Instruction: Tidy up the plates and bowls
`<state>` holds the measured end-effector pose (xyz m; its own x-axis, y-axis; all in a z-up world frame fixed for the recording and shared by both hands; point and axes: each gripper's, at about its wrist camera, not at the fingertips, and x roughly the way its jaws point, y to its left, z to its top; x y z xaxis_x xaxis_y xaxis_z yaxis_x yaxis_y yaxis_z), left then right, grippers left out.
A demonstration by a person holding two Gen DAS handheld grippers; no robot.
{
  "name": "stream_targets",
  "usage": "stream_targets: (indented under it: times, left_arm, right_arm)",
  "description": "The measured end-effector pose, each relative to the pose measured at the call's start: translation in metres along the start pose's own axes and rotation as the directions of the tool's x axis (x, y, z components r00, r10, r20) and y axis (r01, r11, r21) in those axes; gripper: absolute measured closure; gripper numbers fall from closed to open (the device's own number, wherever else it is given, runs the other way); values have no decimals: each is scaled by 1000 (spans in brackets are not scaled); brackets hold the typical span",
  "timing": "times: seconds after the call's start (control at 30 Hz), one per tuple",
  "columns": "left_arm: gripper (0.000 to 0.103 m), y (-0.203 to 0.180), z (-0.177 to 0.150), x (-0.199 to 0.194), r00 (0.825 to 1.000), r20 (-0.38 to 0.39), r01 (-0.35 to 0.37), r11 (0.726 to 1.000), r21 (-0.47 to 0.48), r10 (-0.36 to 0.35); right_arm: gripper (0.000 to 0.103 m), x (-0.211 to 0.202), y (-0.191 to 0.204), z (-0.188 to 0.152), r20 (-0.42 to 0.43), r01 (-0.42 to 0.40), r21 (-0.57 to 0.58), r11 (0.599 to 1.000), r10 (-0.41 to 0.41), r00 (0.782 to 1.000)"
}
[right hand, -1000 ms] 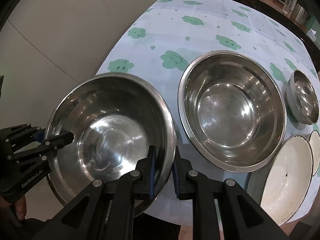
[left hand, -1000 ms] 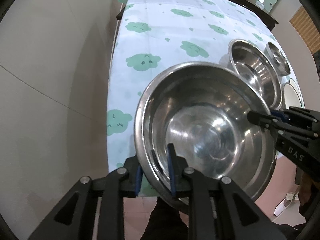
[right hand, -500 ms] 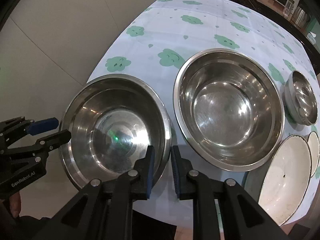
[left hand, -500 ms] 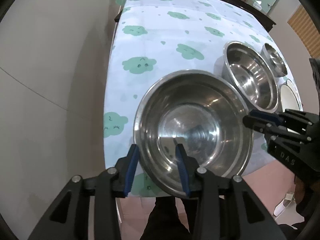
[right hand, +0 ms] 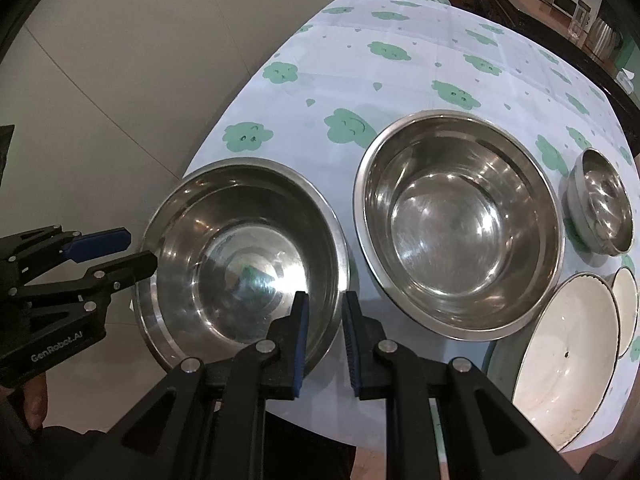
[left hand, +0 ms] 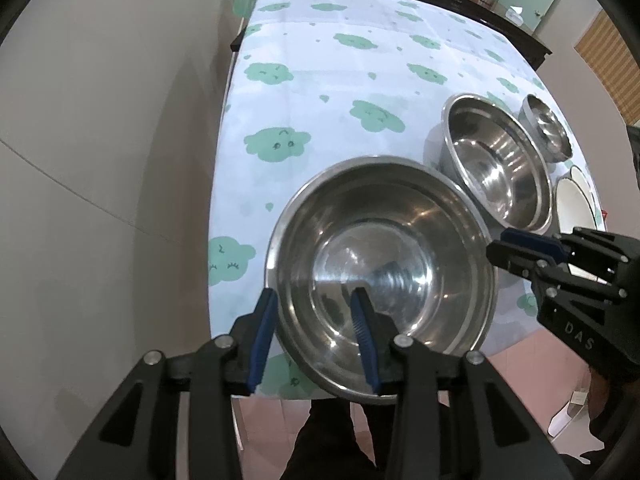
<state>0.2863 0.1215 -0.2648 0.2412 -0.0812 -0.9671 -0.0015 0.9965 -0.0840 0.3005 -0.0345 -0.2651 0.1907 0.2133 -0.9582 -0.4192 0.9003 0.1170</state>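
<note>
Clearly the shiny round steel bowl (left hand: 380,256) is sitting at the near edge of the cloud-print tablecloth (left hand: 320,80), just beside a larger steel bowl (right hand: 460,232). The left gripper (left hand: 316,312) and right gripper (right hand: 324,312) are both straddling its rim, jaws parted, gripping nothing. It is looking light, rigid and slippery; the thin rim seems the best hold.

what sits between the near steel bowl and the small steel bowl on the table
The second large steel bowl sits between the near steel bowl and the small steel bowl, clearest in the right wrist view.
</note>
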Motion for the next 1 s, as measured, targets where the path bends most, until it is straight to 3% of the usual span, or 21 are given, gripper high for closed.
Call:
stream_targets:
  times: [0.17,0.4,0.77,0.9,1.0]
  left_arm:
    - [64,-6,7,-1,1000,8,1,1000,14,-1]
    - [43,-20,22,-4,999,35,9,999,43,-11]
    - [42,-48,51,0,999,42,27,996,81,-31]
    - [42,-59,62,3,999,39,32,995,92,-36]
    - [41,-69,70,5,999,39,33,994,100,-37]
  right_arm:
    - [84,-8,-3,2,15,4,-1,1000,-4,1000]
    - [84,-17,-19,6,38,22,24,999,-23,999]
    - [82,-23,-56,18,52,72,70,995,-75,996]
    - [72,-24,-70,21,57,79,85,993,-84,995]
    - [70,-26,-81,23,60,83,94,992,-89,994]
